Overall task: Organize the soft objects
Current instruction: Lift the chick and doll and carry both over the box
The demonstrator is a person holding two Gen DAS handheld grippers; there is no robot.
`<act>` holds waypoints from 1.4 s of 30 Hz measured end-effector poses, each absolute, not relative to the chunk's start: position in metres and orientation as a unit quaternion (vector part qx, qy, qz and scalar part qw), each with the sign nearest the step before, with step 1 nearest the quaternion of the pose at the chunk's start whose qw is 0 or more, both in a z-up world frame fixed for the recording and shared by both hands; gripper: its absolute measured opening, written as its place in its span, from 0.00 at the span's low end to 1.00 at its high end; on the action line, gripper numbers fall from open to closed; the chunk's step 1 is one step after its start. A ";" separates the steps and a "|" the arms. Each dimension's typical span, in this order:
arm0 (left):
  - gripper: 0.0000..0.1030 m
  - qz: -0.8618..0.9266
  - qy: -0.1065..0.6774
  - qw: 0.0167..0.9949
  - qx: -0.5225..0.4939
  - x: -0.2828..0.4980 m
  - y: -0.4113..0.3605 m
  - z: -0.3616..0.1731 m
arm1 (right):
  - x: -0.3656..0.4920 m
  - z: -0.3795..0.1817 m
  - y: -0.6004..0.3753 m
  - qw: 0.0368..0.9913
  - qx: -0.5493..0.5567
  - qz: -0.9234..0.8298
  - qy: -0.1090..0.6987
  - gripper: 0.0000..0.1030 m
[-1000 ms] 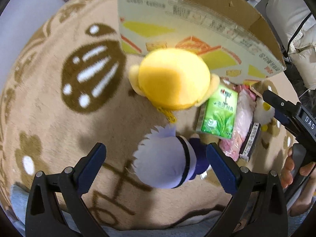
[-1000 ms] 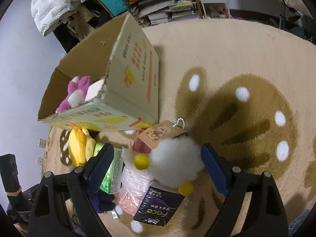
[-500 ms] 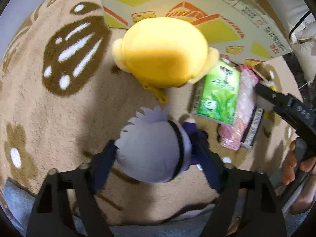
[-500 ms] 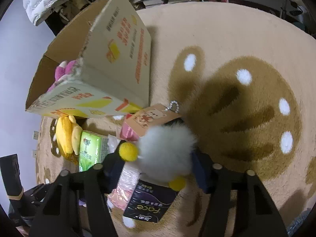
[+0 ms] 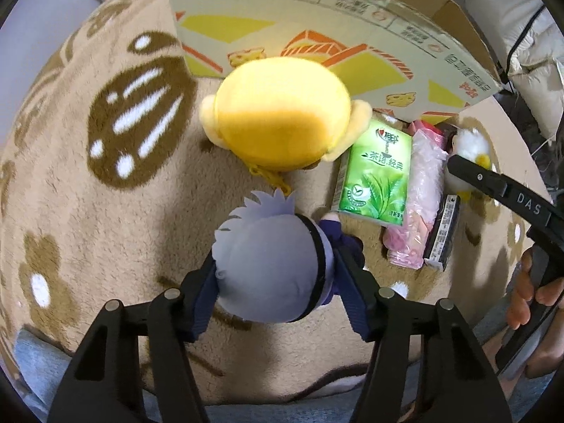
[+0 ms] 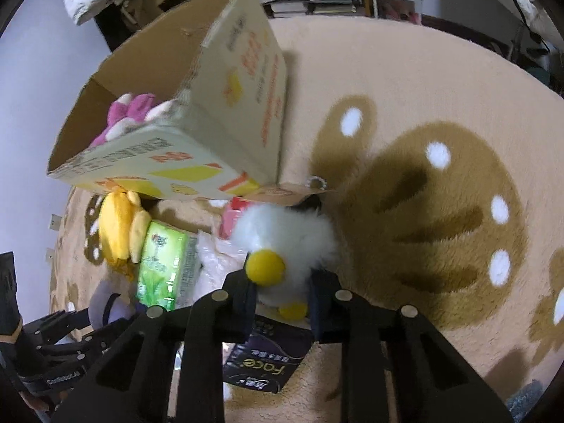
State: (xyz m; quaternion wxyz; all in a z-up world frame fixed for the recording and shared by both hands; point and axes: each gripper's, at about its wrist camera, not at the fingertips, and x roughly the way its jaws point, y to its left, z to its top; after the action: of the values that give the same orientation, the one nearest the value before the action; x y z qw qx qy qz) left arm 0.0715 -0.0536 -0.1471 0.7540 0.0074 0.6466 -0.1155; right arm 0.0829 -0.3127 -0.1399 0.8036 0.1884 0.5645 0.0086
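Grey-haired plush doll (image 5: pixel 271 268): rounded pale lavender head, spiky fringe, dark band across the head, navy body below. Lying on the tan carpet (image 5: pixel 105 232) (brown paw and flower pattern), in front of the yellow plush (image 5: pixel 282 123). Clamped between the blue pads of the left gripper (image 5: pixel 278 289), jaws closing, pads pressed into both sides of the head.

White fluffy plush (image 6: pixel 282 239): long white fur, round yellow nub at the front, a second yellow nub lower down, brown card tag (image 6: pixel 278 190) with a bead chain at its far side. Resting on top of a dark tissue pack (image 6: pixel 271 359) marked "Face" and a pink plastic-wrapped pack (image 6: pixel 211 264). Pinched at its lower part between the pads of the right gripper (image 6: pixel 282 303), jaws closing.

Yellow plush: smooth round back, two small ears, yellow chain trailing toward the doll; set just beside the cardboard box (image 6: pixel 225 105), touching the green tissue pack (image 5: pixel 377 176).

Cardboard box: open at the top, printed sides with yellow and orange shapes, standing on the carpet behind the row of items. Contents visible from the right wrist view: a pink and white plush (image 6: pixel 130 116) against the near wall; remainder of the interior hidden.

Fingers of a hand (image 5: pixel 535 289) on the right gripper's handle, at the edge of the left wrist view.
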 end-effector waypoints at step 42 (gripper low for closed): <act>0.59 -0.056 0.348 0.936 -0.012 0.060 -0.009 0.003 | 0.037 -0.020 -0.279 0.908 0.137 0.119 0.377 0.11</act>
State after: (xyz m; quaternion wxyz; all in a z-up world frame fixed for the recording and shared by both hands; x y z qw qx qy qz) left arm 0.0598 -0.0095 0.0027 0.9356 -0.0115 0.3485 -0.0557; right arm 0.0368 -0.2795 -0.0195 0.9084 0.1371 0.3768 0.1186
